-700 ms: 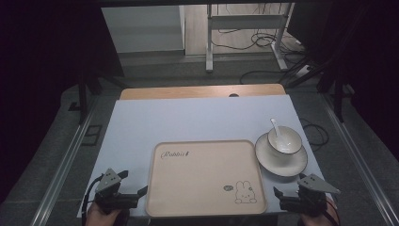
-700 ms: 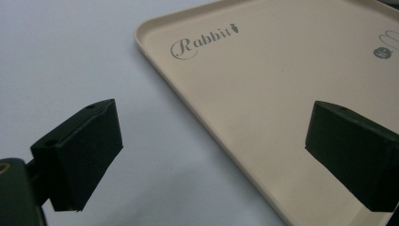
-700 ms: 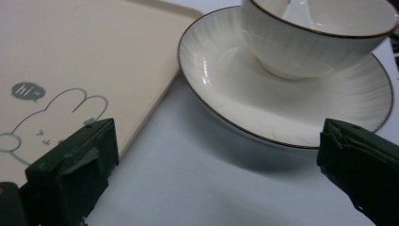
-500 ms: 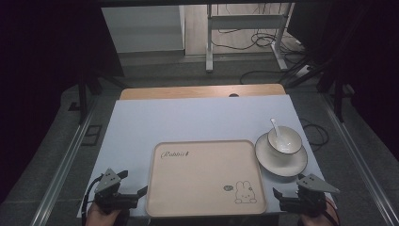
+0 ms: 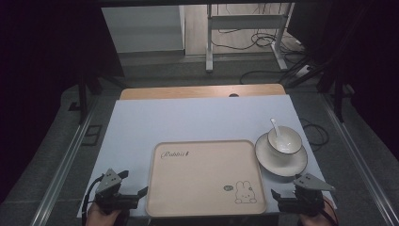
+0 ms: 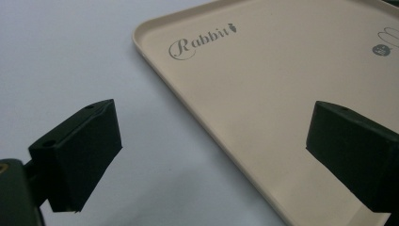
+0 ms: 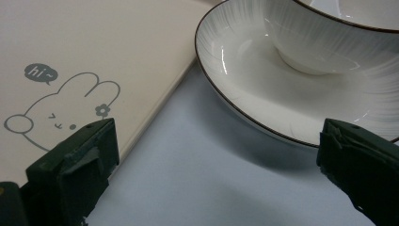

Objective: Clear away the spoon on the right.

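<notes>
1. Two grippers sit at the near edge of the table [image 5: 141,122], each held from below by a person's hand. The left gripper [image 5: 123,194] is at the near left corner of the tray [image 5: 205,155], and the right gripper [image 5: 288,200] is at the tray's near right corner.
2. In the left gripper view, the left gripper's jaws stand wide apart with nothing between the pads. One jaw is over the bare tabletop and the other over the tray's surface, so the tray's raised rim runs through the gap between them. No pad presses on it.
3. In the right gripper view, the right gripper's jaws are also spread wide and hold nothing. One jaw is over the tray's corner beside the printed rabbit [image 7: 56,110] and its "hi~" bubble. The other jaw is near the rim of the saucer [image 7: 244,89]. Bare table shows between them.
4. The beige tray lies flat on the white tabletop, near the front and about in the middle. It carries a "Rabbit" script at its far left corner.
5. Just beside the tray's right edge sits the saucer, with a white bowl [image 5: 284,141] standing on it.
6. A white spoon [image 5: 275,126] rests in the bowl, its handle leaning to the far left.
7. Farther off, a wooden strip [image 5: 202,91] borders the table's far edge, and beyond it cables lie on the floor.
</notes>
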